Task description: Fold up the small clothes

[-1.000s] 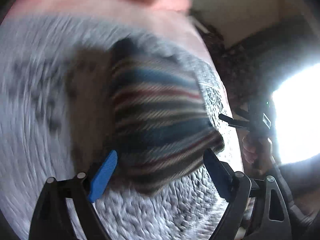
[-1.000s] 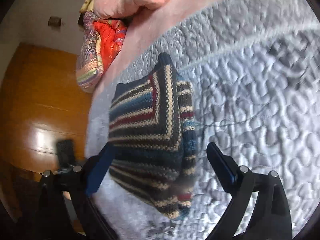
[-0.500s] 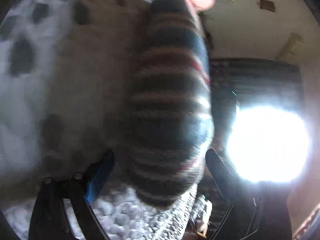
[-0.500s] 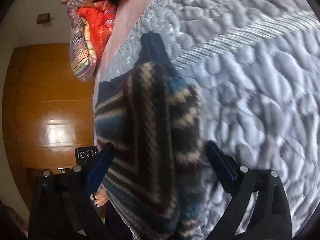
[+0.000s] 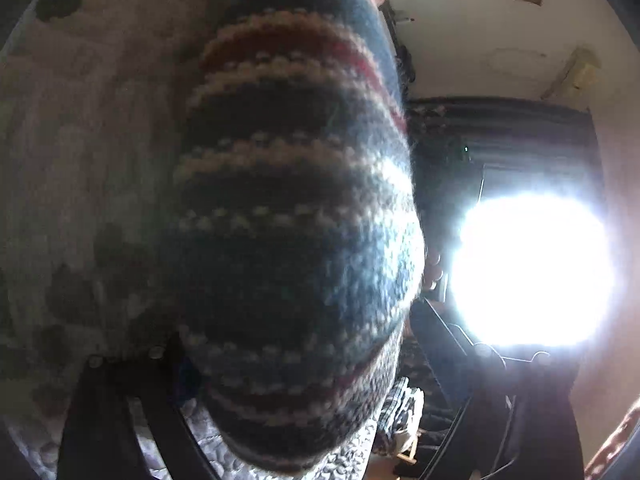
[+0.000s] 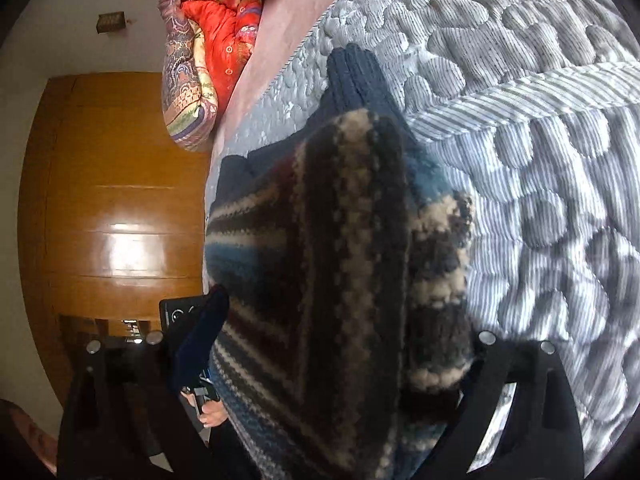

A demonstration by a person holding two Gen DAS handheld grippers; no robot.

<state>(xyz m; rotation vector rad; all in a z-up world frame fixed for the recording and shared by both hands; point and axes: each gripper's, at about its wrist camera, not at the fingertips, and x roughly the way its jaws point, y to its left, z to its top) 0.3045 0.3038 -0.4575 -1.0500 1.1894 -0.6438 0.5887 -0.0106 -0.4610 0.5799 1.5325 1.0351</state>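
A folded striped knit garment (image 5: pixel 296 200) in navy, cream and red lies on a grey quilted bedspread (image 6: pixel 540 160). My left gripper (image 5: pixel 308 344) is pushed up against one end of it, fingers spread wide on either side, and the knit fills the gap. My right gripper (image 6: pixel 332 344) straddles the opposite end of the garment (image 6: pixel 320 260) in the same way. Its blue left pad (image 6: pixel 200 340) shows, while the right pad is hidden behind the fabric. Neither gripper has closed on the cloth. A hand (image 6: pixel 208 412) holding the other gripper shows past the bed edge.
A red patterned bedding bundle (image 6: pixel 208 48) and a pink sheet (image 6: pixel 280 8) lie at the far end of the bed. A wooden wardrobe (image 6: pixel 112 200) stands beyond the bed edge. A glaring window (image 5: pixel 532 268) washes out the right of the left wrist view.
Both grippers have moved in toward the garment from opposite ends. It has gone from lying ahead of the fingers to filling the space between them.
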